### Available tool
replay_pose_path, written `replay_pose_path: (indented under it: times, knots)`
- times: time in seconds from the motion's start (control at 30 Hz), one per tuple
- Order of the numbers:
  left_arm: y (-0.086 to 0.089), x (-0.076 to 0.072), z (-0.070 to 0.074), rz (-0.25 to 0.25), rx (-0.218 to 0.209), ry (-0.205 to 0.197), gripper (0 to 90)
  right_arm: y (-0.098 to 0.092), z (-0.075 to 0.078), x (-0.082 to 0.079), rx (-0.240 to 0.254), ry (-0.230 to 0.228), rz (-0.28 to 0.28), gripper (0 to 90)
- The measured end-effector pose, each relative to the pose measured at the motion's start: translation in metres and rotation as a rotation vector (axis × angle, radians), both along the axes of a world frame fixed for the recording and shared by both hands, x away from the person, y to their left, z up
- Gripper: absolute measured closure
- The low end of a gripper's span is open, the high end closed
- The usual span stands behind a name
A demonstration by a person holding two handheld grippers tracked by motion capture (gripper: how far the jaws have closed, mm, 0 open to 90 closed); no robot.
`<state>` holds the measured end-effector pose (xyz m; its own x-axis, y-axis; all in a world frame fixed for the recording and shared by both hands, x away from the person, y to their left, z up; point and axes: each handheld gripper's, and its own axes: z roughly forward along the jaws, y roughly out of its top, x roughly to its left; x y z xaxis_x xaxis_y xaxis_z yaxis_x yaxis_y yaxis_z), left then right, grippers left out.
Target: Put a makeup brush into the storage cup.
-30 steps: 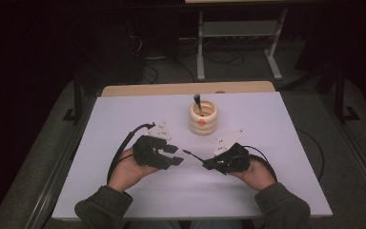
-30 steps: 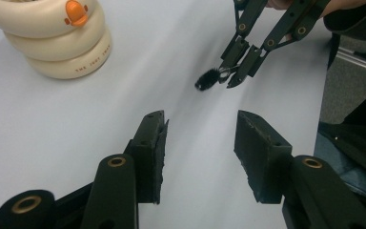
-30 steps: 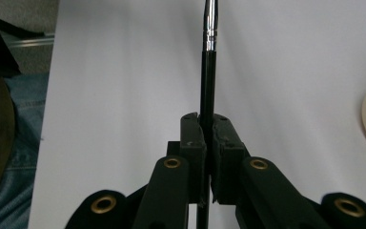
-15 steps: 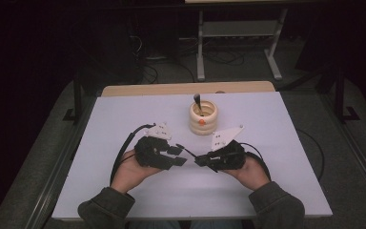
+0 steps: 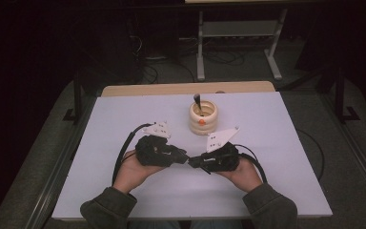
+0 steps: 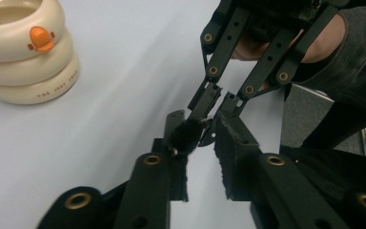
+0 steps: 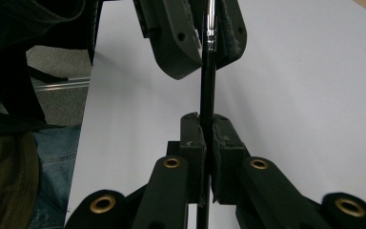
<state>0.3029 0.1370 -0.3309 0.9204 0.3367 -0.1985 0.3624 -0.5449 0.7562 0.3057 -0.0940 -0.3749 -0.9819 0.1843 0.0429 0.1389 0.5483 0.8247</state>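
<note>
The table (image 5: 124,191) is viewed by the high camera from above the person's side, facing forward and down, at a distance. The left gripper camera sits close behind its jaws, aimed toward 3 o'clock on the table; the cup (image 6: 26,52) is caught at its upper left. The right gripper camera is mounted likewise, aimed toward 9 o'clock. The brush (image 7: 207,86) and the meeting jaw tips are shared by both gripper views.
</note>
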Motion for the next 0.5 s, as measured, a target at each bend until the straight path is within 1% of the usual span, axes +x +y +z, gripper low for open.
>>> replay_pose_path:
  times: [0.03,0.07,0.1,0.2,0.3,0.33,0.37,0.4,0.5]
  knots:
    - [0.0001,0.0002,-0.0001,-0.002,-0.005,0.0,78.1,0.0005,-0.0001,-0.0004,0.002,0.0,0.001,83.9]
    - [0.0002,0.0002,-0.0002,-0.003,-0.008,0.002,80.1,0.0007,-0.0005,0.0003,-0.001,-0.014,0.006,83.9]
    - [0.0005,0.0006,-0.0002,-0.007,-0.011,0.008,81.2,0.0013,-0.0005,-0.0008,0.008,-0.001,0.003,83.9]
    - [0.0007,0.0015,-0.0006,-0.017,-0.032,0.026,83.1,0.002,-0.0013,-0.001,0.003,-0.01,0.009,83.7]
    - [0.0003,0.0016,-0.0001,-0.029,-0.037,0.031,85.0,0.0037,-0.0023,-0.0005,-0.01,-0.041,0.021,83.5]
    - [-0.0001,0.0012,0.0001,-0.028,-0.033,0.026,85.3,0.0046,-0.0024,-0.001,-0.012,-0.04,0.022,83.5]
    - [-0.0003,0.0008,0.0003,-0.029,-0.03,0.024,85.4,0.0056,-0.0023,-0.0025,-0.008,-0.024,0.017,83.5]
    - [-0.0001,0.0009,0.0005,-0.033,-0.027,0.019,85.5,0.0059,-0.0024,-0.0027,-0.008,-0.022,0.017,83.4]
    - [-0.0001,0.0004,0.0009,-0.033,-0.026,0.022,85.6,0.0061,-0.0024,-0.0024,-0.01,-0.024,0.018,82.6]
